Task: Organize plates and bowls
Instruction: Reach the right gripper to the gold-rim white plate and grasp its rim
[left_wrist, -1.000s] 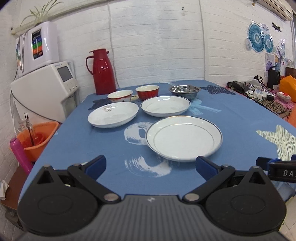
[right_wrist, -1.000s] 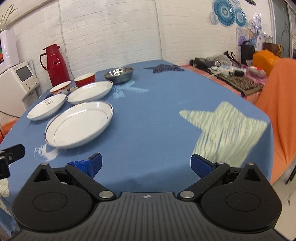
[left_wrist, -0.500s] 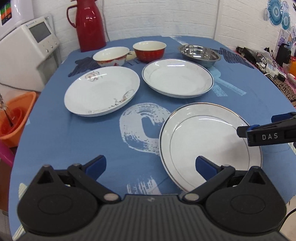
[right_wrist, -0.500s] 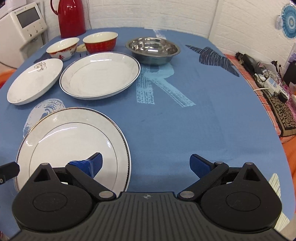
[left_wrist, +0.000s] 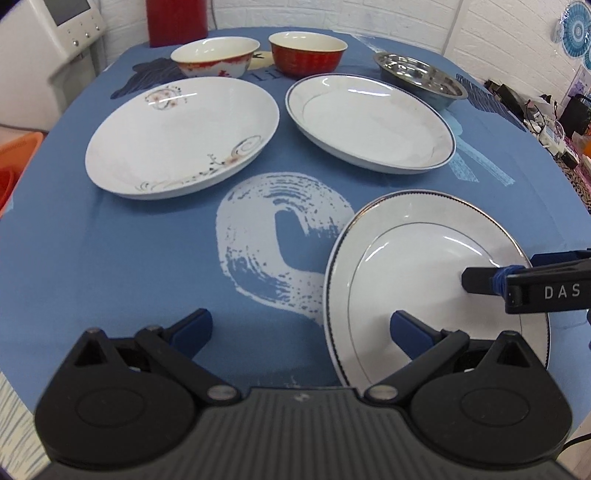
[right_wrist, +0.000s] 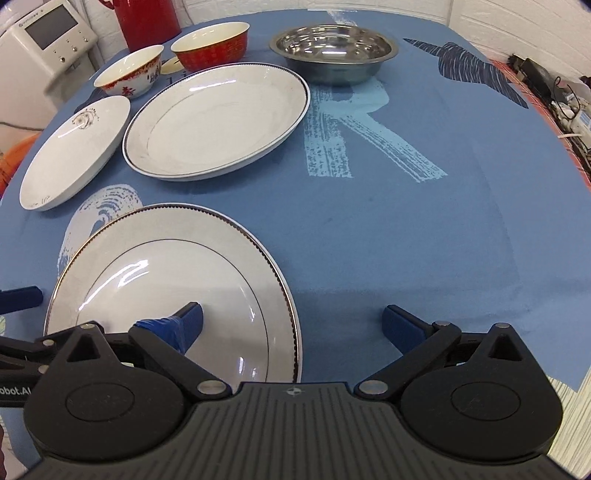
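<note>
White, silver-rimmed plate (left_wrist: 436, 280) lies on the blue bench (left_wrist: 110, 251), nearest the left gripper (left_wrist: 301, 330), whose fingers are spread, 1 over its near rim. From the right wrist, the right gripper (right_wrist: 291, 325) is spread too, straddling that plate's (right_wrist: 166, 280) right rim.

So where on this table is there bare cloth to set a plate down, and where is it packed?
The right side of the tablecloth is bare, from the nearest plate and the steel bowl to the table edge. A smaller patch lies before the floral plate, left of the left tongs. The far left is crowded: rimmed plate and two bowls.
</note>
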